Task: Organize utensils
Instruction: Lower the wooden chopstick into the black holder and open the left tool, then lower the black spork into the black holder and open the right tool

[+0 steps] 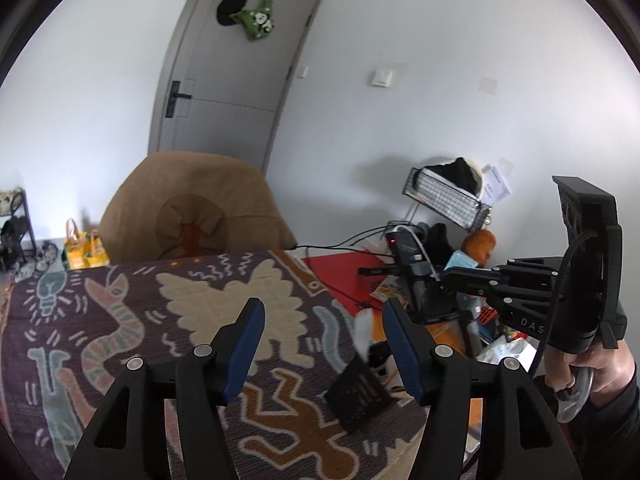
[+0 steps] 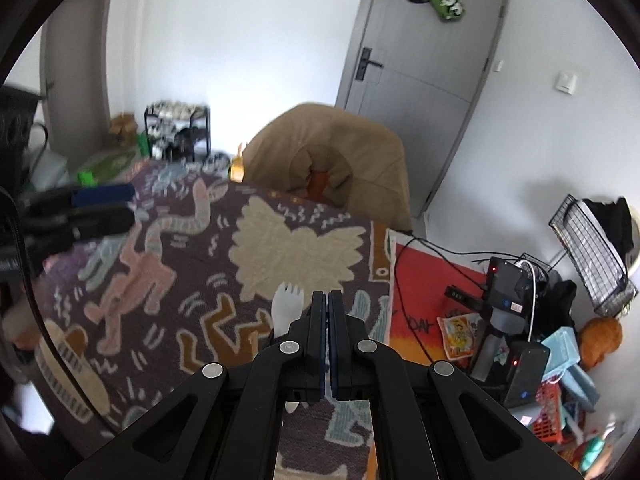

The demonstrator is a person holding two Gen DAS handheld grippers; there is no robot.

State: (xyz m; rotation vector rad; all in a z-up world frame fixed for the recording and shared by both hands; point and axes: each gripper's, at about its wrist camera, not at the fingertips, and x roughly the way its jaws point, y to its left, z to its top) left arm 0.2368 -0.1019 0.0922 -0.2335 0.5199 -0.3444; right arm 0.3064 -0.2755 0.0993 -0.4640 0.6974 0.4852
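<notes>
Left gripper hovers with its jaws spread, nothing between them. Right gripper is pinched closed, with a white spork on the patterned blanket just beside its fingertips.

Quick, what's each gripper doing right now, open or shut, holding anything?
Left gripper: jaws open, gripping nothing.
Right gripper: jaws shut, nothing visibly between them; a white spork shows just beside them.

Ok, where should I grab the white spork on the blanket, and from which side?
Probably the narrow neck behind the head of the white spork, from above, with the jaws across it. It seems to lie flat on the blanket, tines pointing away, its handle running back under the shut right hand-held gripper, which must open first.
</notes>
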